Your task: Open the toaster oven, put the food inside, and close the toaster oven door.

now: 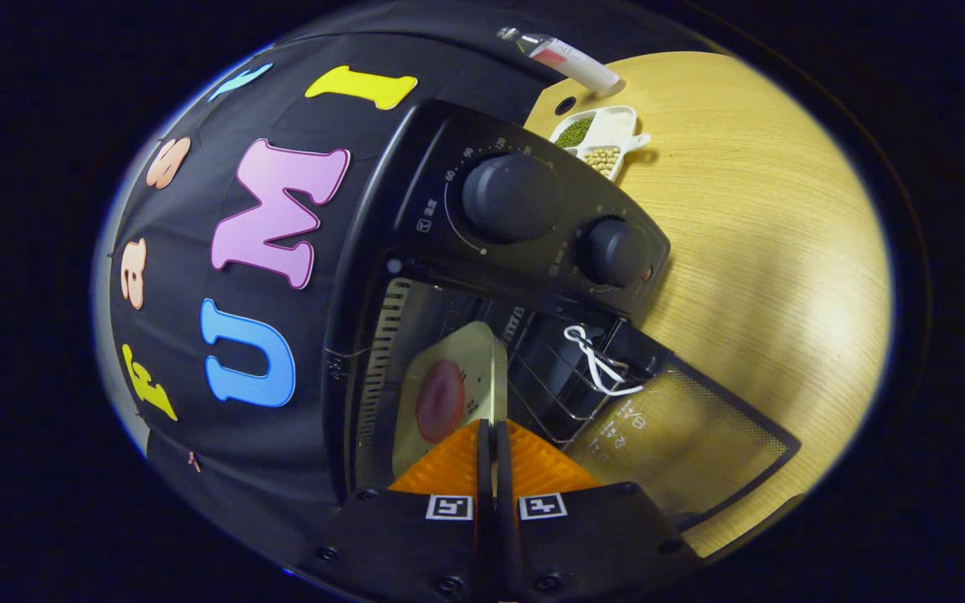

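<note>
The black toaster oven [533, 251] with two knobs stands on the wooden table, seen tilted in this view. Its glass door [692, 444] hangs fully open. My gripper [492, 431] is shut on the rim of a pale plate [457, 356], both fingers pressing on its near edge. On the plate lies a round reddish-brown piece of food [441, 400]. The plate reaches into the oven's mouth, beside the wire rack [558, 389]. Whether it rests on the rack I cannot tell.
A white cord loop [600, 360] hangs at the door's handle. Beyond the oven, on the wooden table [767, 234], sit a white divided dish [616, 121] of green and yellow beans and a lying bottle [562, 57]. The booth's cloth wall [198, 402] stands close behind the oven.
</note>
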A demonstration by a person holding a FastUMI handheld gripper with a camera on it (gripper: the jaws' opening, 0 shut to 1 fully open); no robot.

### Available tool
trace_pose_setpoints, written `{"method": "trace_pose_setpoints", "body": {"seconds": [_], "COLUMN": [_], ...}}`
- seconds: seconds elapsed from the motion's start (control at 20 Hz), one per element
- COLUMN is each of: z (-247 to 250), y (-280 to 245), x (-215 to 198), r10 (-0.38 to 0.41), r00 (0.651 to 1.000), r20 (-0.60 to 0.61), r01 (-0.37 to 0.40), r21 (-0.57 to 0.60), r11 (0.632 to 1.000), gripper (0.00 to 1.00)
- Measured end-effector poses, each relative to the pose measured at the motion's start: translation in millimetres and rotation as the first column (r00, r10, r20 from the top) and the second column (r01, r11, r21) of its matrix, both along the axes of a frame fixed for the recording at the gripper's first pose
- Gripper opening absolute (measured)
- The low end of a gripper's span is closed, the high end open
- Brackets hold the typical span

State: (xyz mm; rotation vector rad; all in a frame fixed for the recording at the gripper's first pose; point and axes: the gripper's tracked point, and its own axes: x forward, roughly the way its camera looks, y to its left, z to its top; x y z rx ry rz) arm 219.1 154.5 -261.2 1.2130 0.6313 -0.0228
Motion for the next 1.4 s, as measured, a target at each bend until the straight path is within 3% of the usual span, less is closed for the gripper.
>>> {"method": "trace_pose_setpoints", "body": {"seconds": [0.5, 0.65, 0.7, 0.8, 0.85, 1.0, 1.2, 1.4], "z": [-7.2, -0.4, 4.4, 12.4, 17.2, 27.2, 45.8, 46.5], "y": [-7.2, -0.5, -0.2, -1.5, 0.6, 4.1, 1.0, 2.6], "x": [15.3, 8.4, 6.3, -3.6, -8.6, -34.5, -70.8, -110.8], "r10": [-0.053, -0.026, -0.020, -0.014, -0.001, 0.075, 0.152, 0.289], "r00": [0.999, 0.999, 0.999, 0.998, 0.997, 0.995, 0.986, 0.956], "r20": [0.012, 0.032, 0.050, 0.065, 0.073, 0.068, 0.073, 0.044], "r01": [0.054, 0.030, 0.027, 0.024, 0.013, -0.061, -0.128, -0.245], "r21": [-0.127, -0.125, -0.129, -0.158, -0.164, -0.188, -0.268, -0.420], "r11": [0.990, 0.992, 0.991, 0.987, 0.986, 0.980, 0.955, 0.874], "gripper": [0.06, 0.13, 0.17, 0.41, 0.42, 0.94, 0.99, 0.99]}}
